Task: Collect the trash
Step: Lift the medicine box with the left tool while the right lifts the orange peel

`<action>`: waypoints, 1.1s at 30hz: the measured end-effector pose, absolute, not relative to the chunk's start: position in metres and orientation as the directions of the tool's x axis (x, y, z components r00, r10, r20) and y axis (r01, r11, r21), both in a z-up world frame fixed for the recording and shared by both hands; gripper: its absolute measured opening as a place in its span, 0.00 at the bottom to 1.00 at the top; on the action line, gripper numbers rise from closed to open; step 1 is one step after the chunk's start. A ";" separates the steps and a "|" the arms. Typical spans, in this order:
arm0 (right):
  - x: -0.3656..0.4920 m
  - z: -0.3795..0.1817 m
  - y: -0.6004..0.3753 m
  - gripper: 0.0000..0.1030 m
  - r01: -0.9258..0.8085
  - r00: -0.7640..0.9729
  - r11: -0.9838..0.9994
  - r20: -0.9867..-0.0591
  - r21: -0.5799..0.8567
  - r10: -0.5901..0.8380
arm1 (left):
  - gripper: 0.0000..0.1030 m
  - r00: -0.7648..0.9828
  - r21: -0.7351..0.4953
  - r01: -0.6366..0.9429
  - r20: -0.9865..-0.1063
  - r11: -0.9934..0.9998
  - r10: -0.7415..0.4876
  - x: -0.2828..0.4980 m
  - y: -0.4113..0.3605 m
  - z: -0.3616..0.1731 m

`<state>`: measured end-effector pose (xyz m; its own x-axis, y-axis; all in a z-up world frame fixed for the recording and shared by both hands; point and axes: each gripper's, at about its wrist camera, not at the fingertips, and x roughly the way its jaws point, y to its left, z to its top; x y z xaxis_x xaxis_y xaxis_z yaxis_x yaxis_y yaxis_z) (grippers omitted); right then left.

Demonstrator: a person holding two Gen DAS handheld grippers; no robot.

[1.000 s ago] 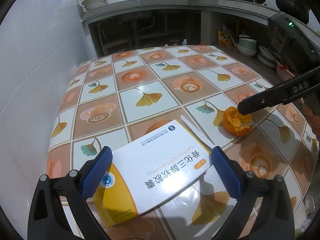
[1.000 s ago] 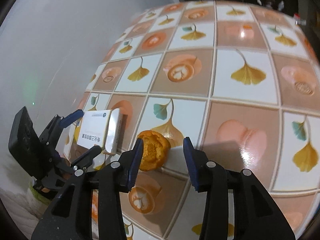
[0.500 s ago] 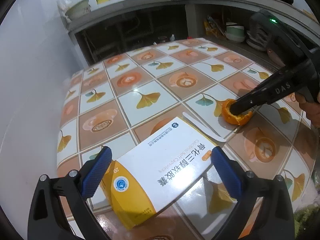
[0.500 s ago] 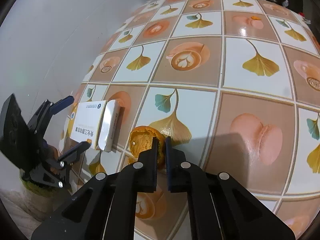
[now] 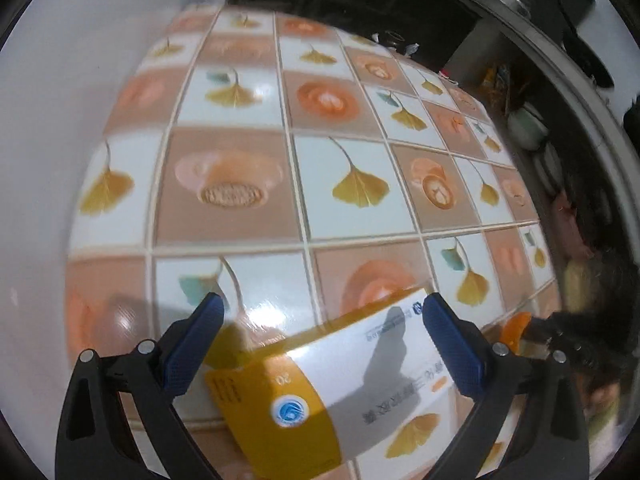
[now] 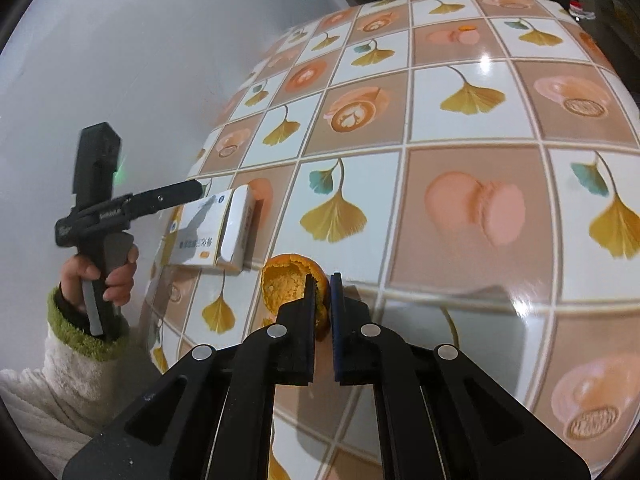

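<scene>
A hollow orange peel (image 6: 286, 280) lies on the tiled table (image 6: 472, 208), and my right gripper (image 6: 320, 292) is shut on its near rim. To its left lies a white and yellow medicine box (image 6: 212, 236), its end flap open. My left gripper (image 6: 192, 196), held by a hand (image 6: 108, 276), hovers over that box. In the left wrist view the left gripper (image 5: 324, 344) is open, its blue pads (image 5: 200, 344) wide apart with the box (image 5: 340, 392) between and below them, not pressed. The peel (image 5: 516, 328) shows at the right edge there, beside the blurred right gripper.
A white wall (image 6: 140, 60) runs along the table's left side. A white fleece sleeve with a green cuff (image 6: 76, 332) is at the near left. Dark shelves with bowls (image 5: 524, 124) stand beyond the table's far right. Small items (image 6: 580, 8) sit at the far edge.
My right gripper has closed on the orange peel's rim. My left gripper has rolled and swung left, staying open over the box.
</scene>
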<state>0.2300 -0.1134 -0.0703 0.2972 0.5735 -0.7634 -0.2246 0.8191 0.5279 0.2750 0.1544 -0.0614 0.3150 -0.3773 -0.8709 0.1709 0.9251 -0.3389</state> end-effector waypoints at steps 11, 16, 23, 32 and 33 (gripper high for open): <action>0.211 -0.069 -0.135 0.05 -0.198 0.334 0.802 -0.730 0.564 0.596 | 0.95 0.258 -0.419 0.168 -0.855 0.892 -0.450 0.214 0.143 -0.051; 0.207 -0.072 -0.137 0.05 -0.190 0.333 0.798 -0.727 0.572 0.601 | 0.95 0.259 -0.395 0.268 -0.849 0.879 -0.460 0.183 0.117 -0.039; 0.199 -0.072 -0.140 0.05 -0.169 0.346 0.792 -0.717 0.587 0.605 | 0.95 0.303 -0.144 0.383 -0.914 0.912 -0.272 0.184 0.076 -0.053; 0.191 -0.078 -0.146 0.05 -0.129 0.346 0.796 -0.725 0.591 0.595 | 0.92 0.343 -0.010 0.452 -0.921 0.892 -0.184 0.187 0.059 -0.074; 0.191 -0.079 -0.146 0.05 -0.123 0.347 0.795 -0.725 0.594 0.596 | 0.90 0.348 -0.006 0.458 -0.919 0.889 -0.185 0.187 0.058 -0.074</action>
